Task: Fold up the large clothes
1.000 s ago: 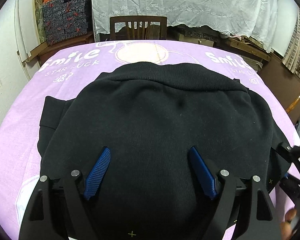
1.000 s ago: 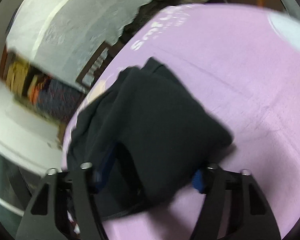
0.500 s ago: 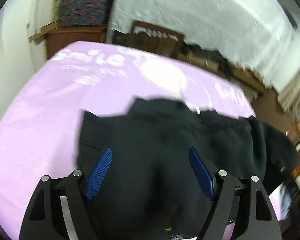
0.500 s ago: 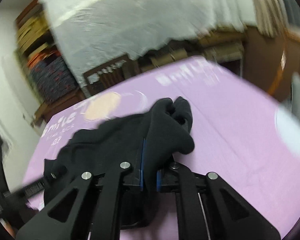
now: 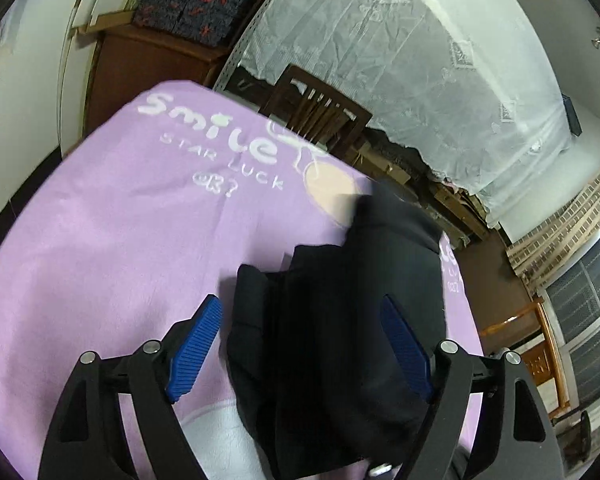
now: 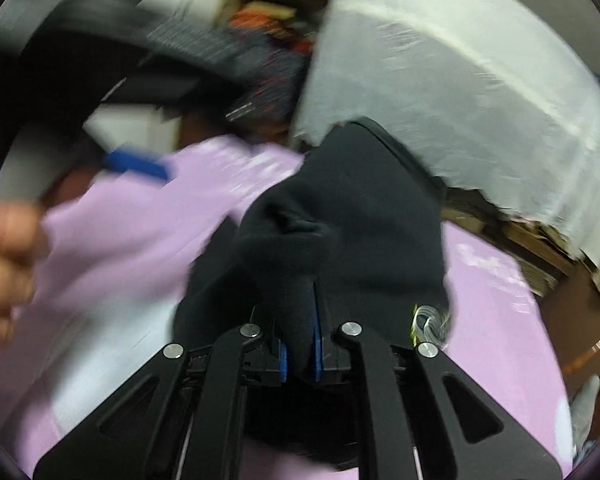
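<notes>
Right tongs (image 6: 300, 320) now clamp the lifted black sweater (image 6: 352, 216).

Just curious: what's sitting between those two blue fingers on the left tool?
In the left wrist view, the black garment lies bunched between the open left gripper fingers.

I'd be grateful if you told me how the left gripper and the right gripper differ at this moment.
The left gripper is open, its blue pads spread either side of the black sweater; the right gripper is shut on a bunch of it. The left holds nothing, while the right has cloth lifted above the purple sheet. Both share black frames and blue ribbed pads.
</notes>
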A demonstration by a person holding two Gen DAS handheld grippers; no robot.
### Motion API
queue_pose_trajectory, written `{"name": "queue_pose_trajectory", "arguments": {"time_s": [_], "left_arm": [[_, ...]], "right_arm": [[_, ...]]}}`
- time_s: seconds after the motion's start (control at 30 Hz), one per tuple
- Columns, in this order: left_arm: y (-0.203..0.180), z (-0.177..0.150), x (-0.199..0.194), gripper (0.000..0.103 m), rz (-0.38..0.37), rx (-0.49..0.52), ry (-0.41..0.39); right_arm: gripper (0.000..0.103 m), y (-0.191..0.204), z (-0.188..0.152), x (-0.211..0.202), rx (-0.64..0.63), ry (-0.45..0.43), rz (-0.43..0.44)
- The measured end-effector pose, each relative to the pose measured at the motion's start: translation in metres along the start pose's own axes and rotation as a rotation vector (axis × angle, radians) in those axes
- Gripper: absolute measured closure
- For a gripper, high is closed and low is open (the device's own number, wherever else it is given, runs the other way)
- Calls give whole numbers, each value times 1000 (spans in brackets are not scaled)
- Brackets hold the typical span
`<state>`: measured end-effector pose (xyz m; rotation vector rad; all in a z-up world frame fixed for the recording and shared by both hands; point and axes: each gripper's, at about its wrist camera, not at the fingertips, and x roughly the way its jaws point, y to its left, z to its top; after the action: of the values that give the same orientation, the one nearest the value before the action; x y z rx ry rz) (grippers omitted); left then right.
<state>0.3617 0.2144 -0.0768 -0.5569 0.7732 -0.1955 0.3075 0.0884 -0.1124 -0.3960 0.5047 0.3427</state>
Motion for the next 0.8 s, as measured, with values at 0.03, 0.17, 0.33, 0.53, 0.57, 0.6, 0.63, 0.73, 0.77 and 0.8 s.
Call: {"name": "queue_pose_trajectory", "arguments": {"time_s": [0.03, 0.17, 0.33, 0.53, 0.57, 0.6, 0.63, 0.73, 0.77, 0.8], "left_arm": [[3, -1, 1, 21, 1, 2, 8], [8, -4, 15, 21, 26, 0, 43], [12, -14, 43, 21, 107, 8, 123], [14, -16, 48, 18, 146, 24, 128], [13, -16, 47, 18, 161, 34, 125], [13, -16, 45, 18, 173, 40, 123], [11, -15, 41, 18, 190, 48, 112], [1, -12, 14, 20, 225, 66, 25], [-2, -12, 4, 20, 218, 67, -3], [-6, -11, -5, 20, 203, 68, -31]], "right_arm": [[94, 9, -4, 3, -32, 7, 8], [94, 26, -8, 6, -74, 13, 45], [73, 16, -11, 6, -66, 26, 86], [48, 4, -13, -14, -101, 29, 212], [48, -4, -14, -25, -93, 14, 219], [48, -13, -14, -35, -82, -1, 222], [47, -19, -14, -43, -71, -13, 235], [45, -54, -4, -66, 7, -69, 246], [45, -70, 2, -70, 57, -80, 259], [45, -82, 5, -71, 108, -85, 276]]}}
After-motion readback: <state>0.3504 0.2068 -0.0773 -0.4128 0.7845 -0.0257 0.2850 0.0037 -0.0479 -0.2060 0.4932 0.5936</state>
